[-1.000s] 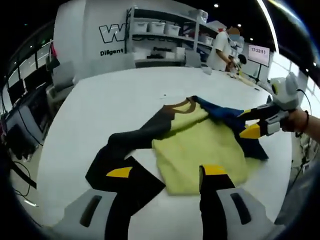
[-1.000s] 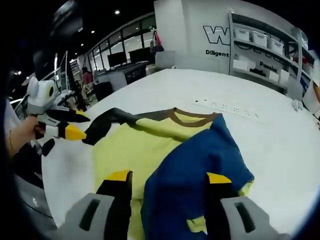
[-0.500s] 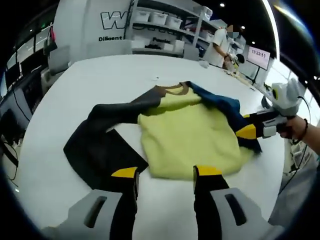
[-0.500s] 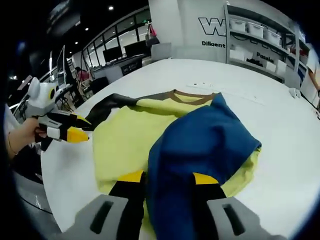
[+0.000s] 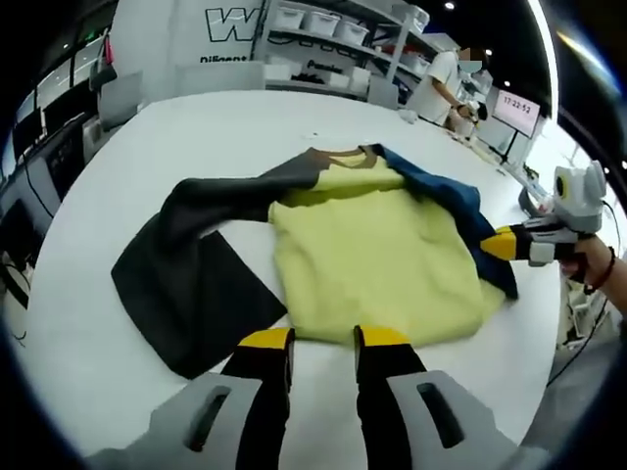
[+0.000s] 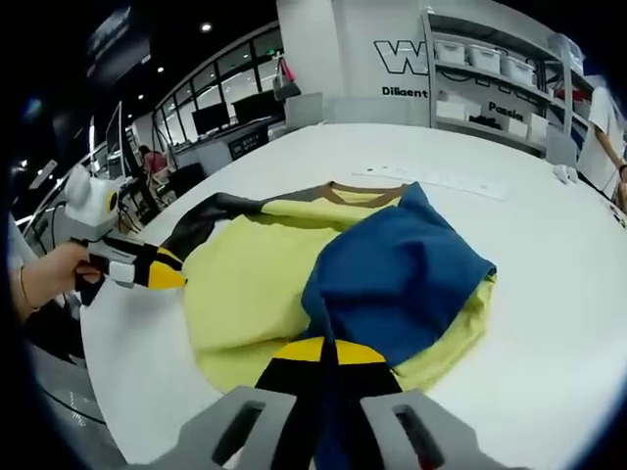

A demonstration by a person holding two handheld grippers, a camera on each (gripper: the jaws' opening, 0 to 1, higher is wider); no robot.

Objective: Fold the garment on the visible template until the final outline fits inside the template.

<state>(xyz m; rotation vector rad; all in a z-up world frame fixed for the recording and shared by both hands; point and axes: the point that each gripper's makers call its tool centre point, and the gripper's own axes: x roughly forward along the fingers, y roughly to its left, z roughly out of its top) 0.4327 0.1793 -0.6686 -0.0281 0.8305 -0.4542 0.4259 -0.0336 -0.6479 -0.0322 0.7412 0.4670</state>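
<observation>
Garment: long-sleeved top, yellow body, brown collar, one dark sleeve, one blue sleeve; lies flat on the white table, spread ahead of both sets of fingertips
Left gripper: jaws nearly together, a narrow gap between the yellow tips; tips sit just short of the garment's near yellow hem; nothing seen between them, so they look empty
Right gripper: yellow tips drawn together with the blue cloth running down between them; judged clamped on the sleeve's end
Blue sleeve: folded across the yellow body, lying directly beyond the right fingertips and rising toward the collar
Dark sleeve: spread out on the table to the left of the left fingertips, doubled back on itself, not yet folded in
Collar: far end of the garment, well beyond both sets of tips
Template: no outline made out on the table; cannot tell its edges
Step in hand: judged to be laying the blue sleeve inward over the body
Doing it well: keep the pinch on the cuff alone, not the yellow layer under it; lay the sleeve flat and straight along the body so no bulge hangs past the side edge; release only once the cloth rests; leave the left tips near the hem to steady the body
Next need: the dark sleeve wants the same fold inward
</observation>
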